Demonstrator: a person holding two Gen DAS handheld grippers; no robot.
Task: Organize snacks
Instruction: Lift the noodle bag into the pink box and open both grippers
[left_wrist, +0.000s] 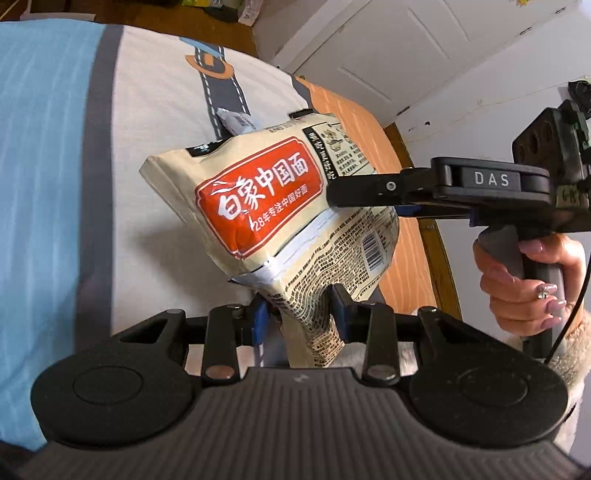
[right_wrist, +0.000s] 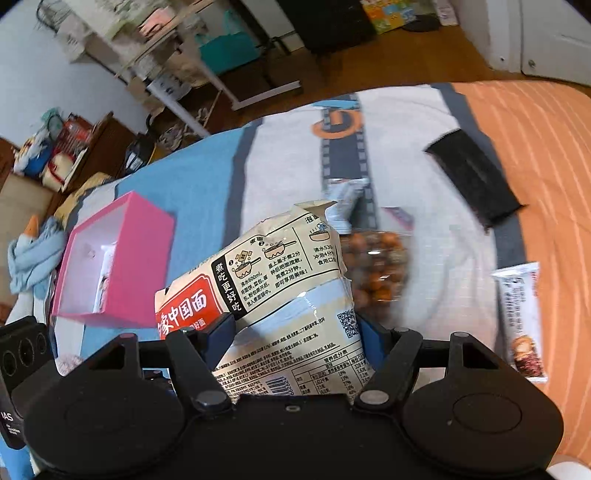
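The bed (right_wrist: 424, 155) carries everything here, its cover running blue, white and orange across both views. At the left of the right wrist view a pink box (right_wrist: 147, 236) lies open on the blue part, with at least one pack already showing inside, so sorting looks begun but far from finished. Loose on the cover are a black packet (right_wrist: 476, 173) at upper right, a clear bag of round brown snacks (right_wrist: 380, 269) at centre, a white bar wrapper (right_wrist: 524, 321) at right and a small silver sachet (right_wrist: 345, 201) above the centre.

The noodle pack (left_wrist: 258, 199) is off the bed, held in the air by both tools at the middle of each view. The left claw (left_wrist: 301, 317) is clenched on its lower corner, the blue pads pinching the crumpled wrapper. The right claw (right_wrist: 295, 332) grasps the pack across its width, wider set, one pad against each side.

In the left wrist view a hand (left_wrist: 532, 284) at the right edge grips the right tool's handle, its claw reaching leftwards to the pack. Both tools point steeply downwards towards the bed. My judgement: the pack goes to the pink box next.
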